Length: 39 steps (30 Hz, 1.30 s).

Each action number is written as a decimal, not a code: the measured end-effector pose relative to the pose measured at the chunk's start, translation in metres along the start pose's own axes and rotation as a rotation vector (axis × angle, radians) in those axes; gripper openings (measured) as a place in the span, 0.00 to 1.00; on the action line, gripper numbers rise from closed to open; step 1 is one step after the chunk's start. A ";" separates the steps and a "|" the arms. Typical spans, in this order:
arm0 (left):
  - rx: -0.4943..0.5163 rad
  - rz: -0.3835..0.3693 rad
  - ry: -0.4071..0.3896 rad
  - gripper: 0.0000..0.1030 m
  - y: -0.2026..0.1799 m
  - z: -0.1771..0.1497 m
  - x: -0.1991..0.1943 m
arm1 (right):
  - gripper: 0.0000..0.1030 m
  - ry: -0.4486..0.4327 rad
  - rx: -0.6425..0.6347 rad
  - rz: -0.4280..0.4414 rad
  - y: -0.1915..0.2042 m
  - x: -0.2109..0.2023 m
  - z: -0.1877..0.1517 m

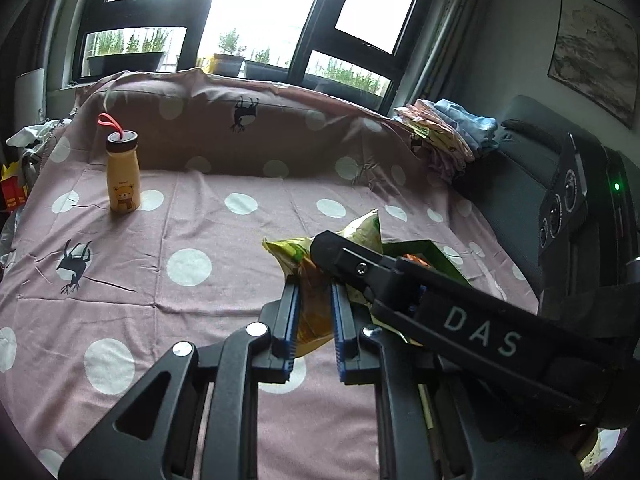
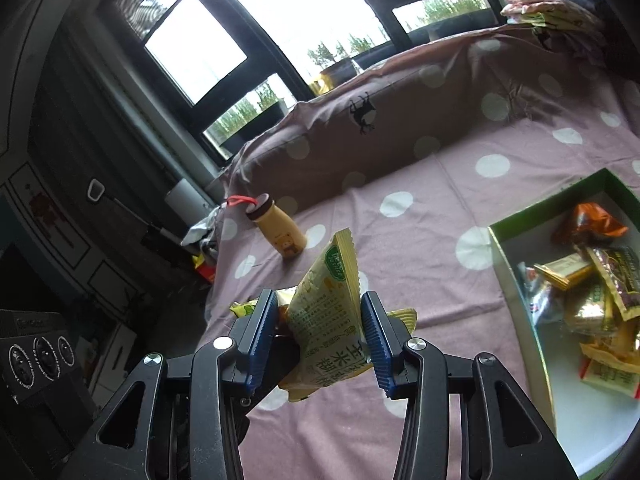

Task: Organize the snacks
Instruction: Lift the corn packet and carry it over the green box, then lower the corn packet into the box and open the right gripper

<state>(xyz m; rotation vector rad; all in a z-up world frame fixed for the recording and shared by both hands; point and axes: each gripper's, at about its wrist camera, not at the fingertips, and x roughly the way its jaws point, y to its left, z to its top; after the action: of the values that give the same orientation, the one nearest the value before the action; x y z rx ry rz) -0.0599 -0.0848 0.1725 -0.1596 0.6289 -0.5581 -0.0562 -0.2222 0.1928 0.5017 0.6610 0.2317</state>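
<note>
A yellow-green snack packet [image 2: 328,316] is held above the pink dotted bedsheet [image 2: 420,216]. My right gripper [image 2: 320,324] is shut on its middle. My left gripper [image 1: 314,312] is shut on the same packet's [image 1: 310,304] lower end, and the right gripper's black finger [image 1: 360,268] crosses just above it. A green-rimmed box [image 2: 516,300] with several wrapped snacks [image 2: 592,288] sits on the sheet at the right, beside the packet. Its green edge [image 1: 420,246] peeks out behind the right gripper in the left wrist view.
A yellow bear bottle [image 1: 122,172] with a red loop stands at the sheet's far left; it also shows in the right wrist view [image 2: 280,232]. Folded clothes [image 1: 448,132] lie on the far right. A sheet-covered backrest [image 1: 248,136] rises behind, under the window.
</note>
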 end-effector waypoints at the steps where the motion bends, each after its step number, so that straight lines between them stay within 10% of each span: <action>1: 0.007 -0.016 0.009 0.12 -0.005 -0.001 0.001 | 0.45 -0.008 0.010 -0.004 -0.004 -0.005 -0.001; 39: 0.132 -0.311 0.359 0.12 -0.139 -0.035 0.146 | 0.45 -0.046 0.359 -0.363 -0.175 -0.074 -0.005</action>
<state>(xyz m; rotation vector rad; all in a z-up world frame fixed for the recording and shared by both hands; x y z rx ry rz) -0.0451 -0.2794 0.1124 -0.0307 0.9208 -0.9389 -0.1079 -0.3971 0.1390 0.7161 0.7396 -0.2451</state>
